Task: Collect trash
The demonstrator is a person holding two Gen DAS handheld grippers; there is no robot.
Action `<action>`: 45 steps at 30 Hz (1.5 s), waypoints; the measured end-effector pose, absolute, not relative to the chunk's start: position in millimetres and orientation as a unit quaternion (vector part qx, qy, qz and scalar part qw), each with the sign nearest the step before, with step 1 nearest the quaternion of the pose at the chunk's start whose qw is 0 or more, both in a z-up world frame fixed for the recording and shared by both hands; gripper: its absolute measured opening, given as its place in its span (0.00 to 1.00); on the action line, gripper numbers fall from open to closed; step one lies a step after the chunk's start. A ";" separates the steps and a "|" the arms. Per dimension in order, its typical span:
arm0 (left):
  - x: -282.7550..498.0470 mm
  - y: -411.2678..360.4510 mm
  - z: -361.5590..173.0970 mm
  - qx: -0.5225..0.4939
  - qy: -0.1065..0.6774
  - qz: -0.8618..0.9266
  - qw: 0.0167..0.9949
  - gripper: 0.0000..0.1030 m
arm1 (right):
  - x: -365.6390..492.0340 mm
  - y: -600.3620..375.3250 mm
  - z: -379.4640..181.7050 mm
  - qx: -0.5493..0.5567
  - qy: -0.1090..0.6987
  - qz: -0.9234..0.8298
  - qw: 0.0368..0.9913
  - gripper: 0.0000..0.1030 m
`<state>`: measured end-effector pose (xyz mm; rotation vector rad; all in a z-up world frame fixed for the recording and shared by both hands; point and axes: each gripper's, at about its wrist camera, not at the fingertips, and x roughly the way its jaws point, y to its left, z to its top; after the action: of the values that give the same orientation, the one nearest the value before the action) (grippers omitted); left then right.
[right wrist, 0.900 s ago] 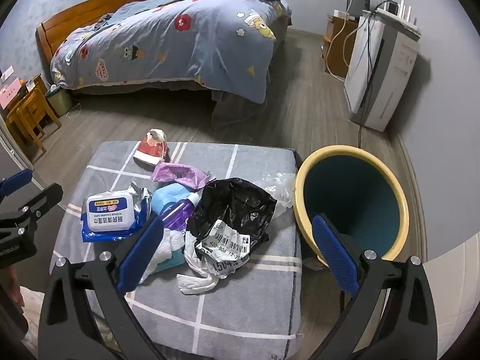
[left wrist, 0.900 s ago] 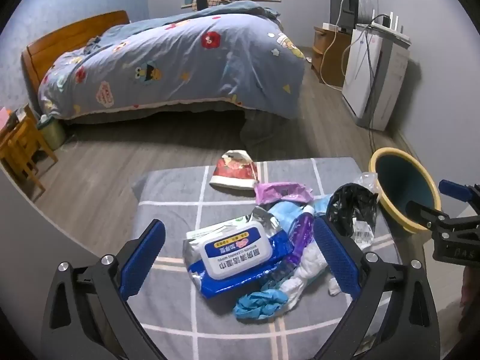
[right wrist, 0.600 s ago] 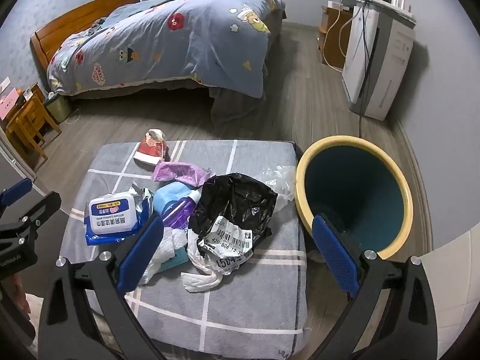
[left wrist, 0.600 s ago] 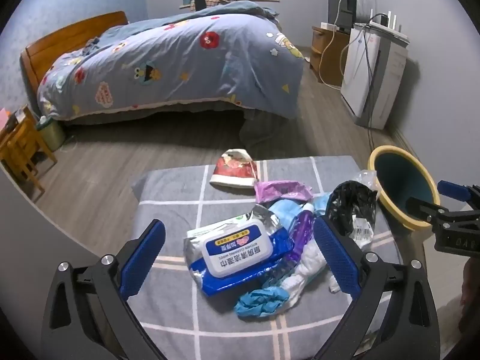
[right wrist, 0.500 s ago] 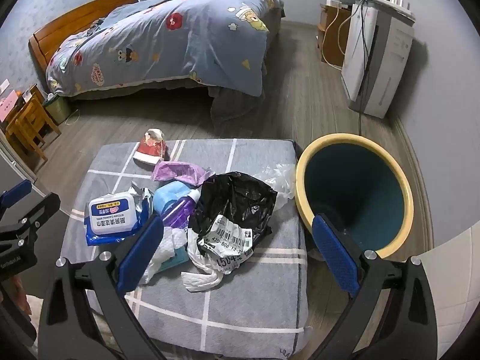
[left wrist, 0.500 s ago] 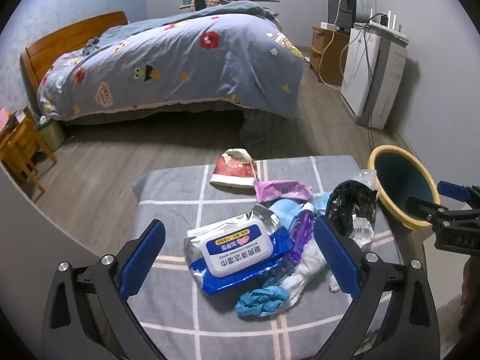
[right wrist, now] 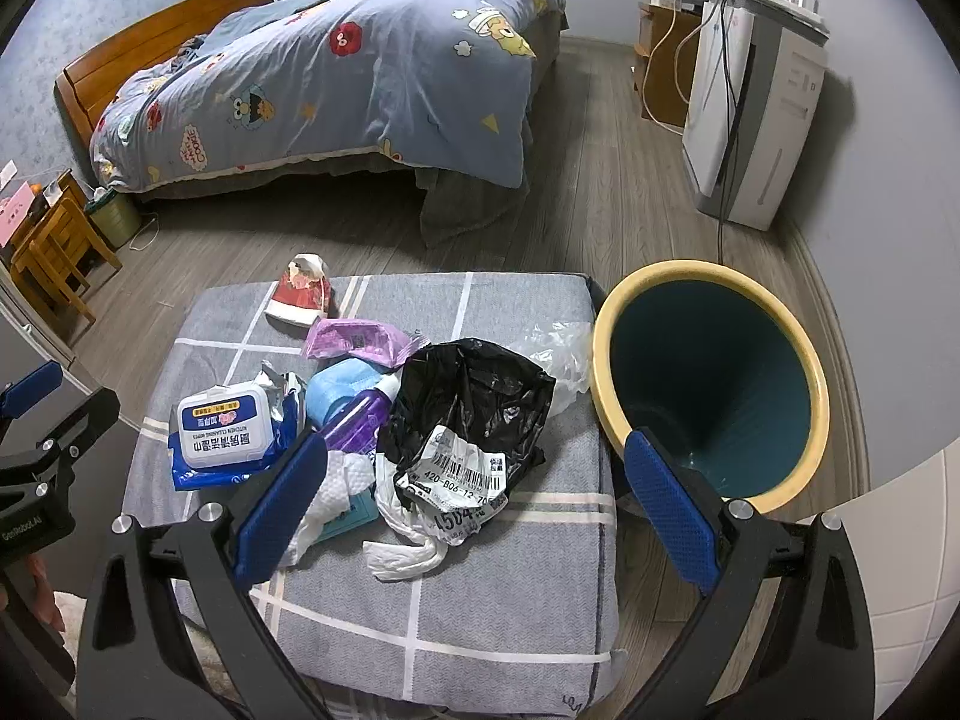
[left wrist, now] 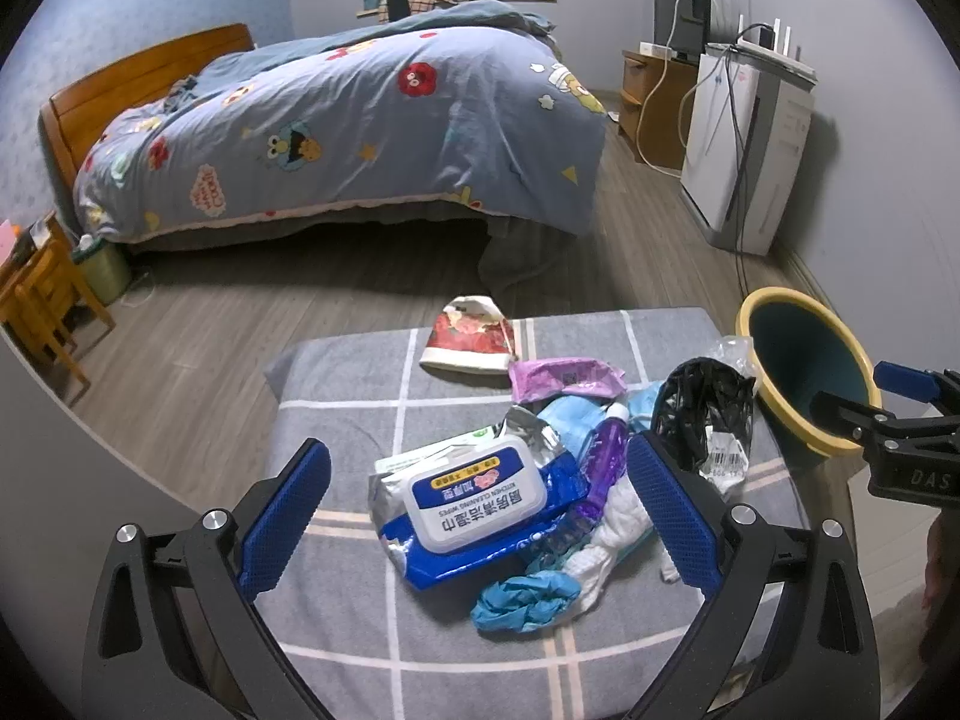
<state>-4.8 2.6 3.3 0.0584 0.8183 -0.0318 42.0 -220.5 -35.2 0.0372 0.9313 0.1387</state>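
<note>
Trash point(right wrist: 384, 414) heaps on the grey cushion point(right wrist: 510, 594) beside the bin point(right wrist: 606, 324); left gripper point(left wrist: 477, 516) and right gripper point(right wrist: 474, 504) gape wide, empty.

Both handheld grippers gaping, nothing between the pads.

The left gripper point(left wrist: 477, 525), black-framed with blue textured pads, tilts downward, its jaws spread wide and empty. The right gripper point(right wrist: 474, 504), of the same black-and-blue build, angles down likewise, jaws equally wide. Each appears at the edge of the other's view.
</note>
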 end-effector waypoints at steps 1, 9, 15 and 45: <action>-5.5 2.9 3.7 0.029 0.398 -0.015 0.917 0.95 | 41.8 -220.2 -35.3 0.018 0.449 0.067 0.891 0.95; -2.7 2.2 3.8 0.030 0.398 -0.016 0.917 0.95 | 41.2 -220.0 -36.8 0.019 0.450 0.067 0.890 0.95; -4.3 3.9 5.7 0.030 0.399 -0.014 0.916 0.95 | 41.8 -220.7 -36.4 0.019 0.451 0.068 0.890 0.95; -3.1 1.6 3.1 0.033 0.398 -0.015 0.917 0.95 | 40.8 -220.3 -39.5 0.024 0.456 0.070 0.887 0.95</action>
<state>-3.1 1.6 3.1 0.0675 0.8195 -0.0301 40.8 -220.3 -39.5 0.0492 0.9479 0.1457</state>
